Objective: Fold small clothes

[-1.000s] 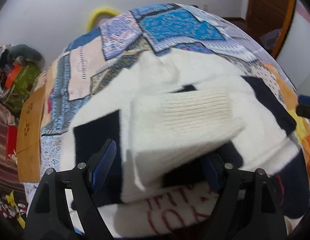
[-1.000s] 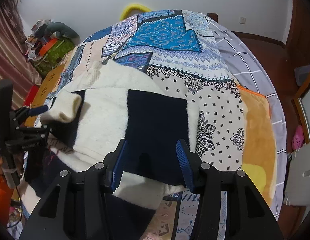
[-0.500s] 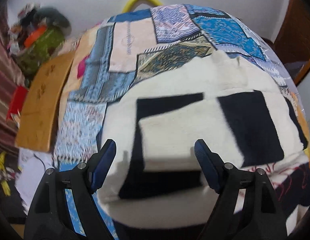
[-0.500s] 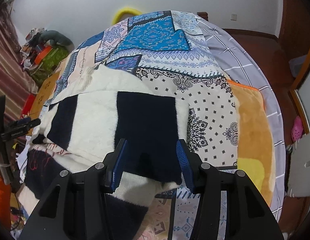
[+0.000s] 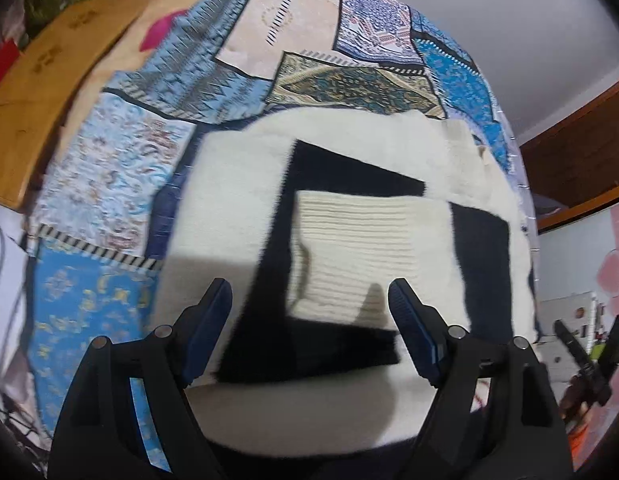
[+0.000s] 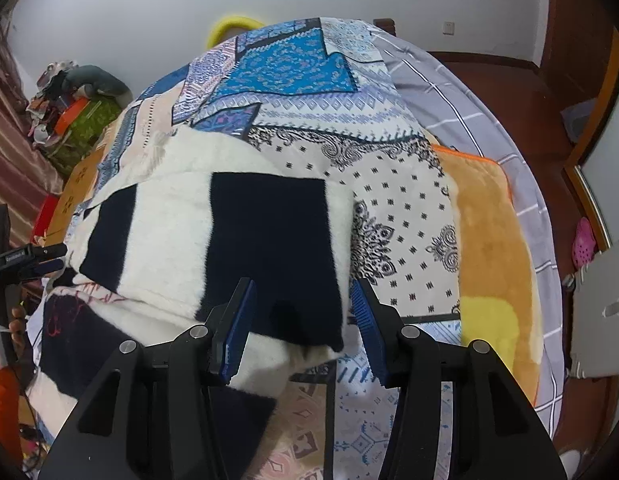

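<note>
A cream and navy block-patterned sweater [image 5: 237,208] lies spread on the patchwork bedspread [image 5: 121,184]. Its sleeve is folded across the chest, and the ribbed cream cuff [image 5: 369,248] lies flat on a navy block. My left gripper [image 5: 309,300] hovers just above the cuff, open, with nothing pressed between its pads. In the right wrist view the same sweater [image 6: 169,240] fills the middle. My right gripper [image 6: 301,308] stands open over the near edge of a navy block [image 6: 269,248], with its pads clear of the cloth. The left gripper [image 6: 29,256] shows at that view's left edge.
An orange plush blanket [image 6: 489,248] and a grey checked sheet [image 6: 449,88] lie to the right of the sweater. A wooden board [image 5: 41,80] borders the bed's left side. Clutter [image 6: 69,96] is piled by the far wall, and a hand [image 6: 17,320] holds the left tool.
The sleeve cuff, raised close between my left jaws a second ago, now lies flat across the sweater. My left gripper has drawn back from it and rolled. The right gripper has hardly moved.
</note>
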The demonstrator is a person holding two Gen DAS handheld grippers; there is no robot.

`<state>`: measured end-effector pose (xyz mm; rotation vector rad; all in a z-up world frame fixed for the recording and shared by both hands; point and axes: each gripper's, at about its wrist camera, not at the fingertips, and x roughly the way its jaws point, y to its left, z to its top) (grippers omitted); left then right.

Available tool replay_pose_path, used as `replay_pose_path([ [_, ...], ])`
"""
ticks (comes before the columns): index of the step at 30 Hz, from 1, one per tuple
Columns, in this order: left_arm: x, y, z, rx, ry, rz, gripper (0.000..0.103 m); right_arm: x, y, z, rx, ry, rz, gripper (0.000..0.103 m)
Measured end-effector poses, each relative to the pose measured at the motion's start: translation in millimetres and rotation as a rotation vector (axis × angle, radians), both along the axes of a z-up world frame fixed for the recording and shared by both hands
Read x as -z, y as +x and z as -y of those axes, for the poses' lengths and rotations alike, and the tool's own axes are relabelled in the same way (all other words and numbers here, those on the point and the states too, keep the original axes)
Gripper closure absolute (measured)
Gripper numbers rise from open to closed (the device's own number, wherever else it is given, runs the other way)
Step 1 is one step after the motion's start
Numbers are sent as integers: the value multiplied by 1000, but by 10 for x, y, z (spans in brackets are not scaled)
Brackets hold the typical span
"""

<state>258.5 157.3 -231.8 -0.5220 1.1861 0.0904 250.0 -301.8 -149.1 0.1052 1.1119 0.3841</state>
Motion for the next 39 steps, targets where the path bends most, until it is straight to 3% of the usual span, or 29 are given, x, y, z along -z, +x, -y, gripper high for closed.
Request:
replay_pose_path([
  [8,107,147,2,-7,-66,10,23,39,-15,54,11,-3,-17,57],
  [10,115,162,10,-8,-72,15,28,42,-13,47,9,-1,-18,57],
  [16,116,224,66,13,-54,18,62,65,-4,7,0,-1,-25,57],
  [18,110,244,85,20,-26,12,80,66,4,-9,-5,-5,-27,57],
  [20,90,249,97,26,-11,16,91,45,5,-29,-10,-13,-23,57],
  [26,-227,158,131,-1,90,114,95,-74,6,-59,-13,-15,13,57],
  [35,-1181,-18,221,1,241,349,96,-105,2,-123,-25,-26,27,57],
  [39,-1472,-65,161,-8,255,414,96,-107,3,-185,-31,-6,21,57],
])
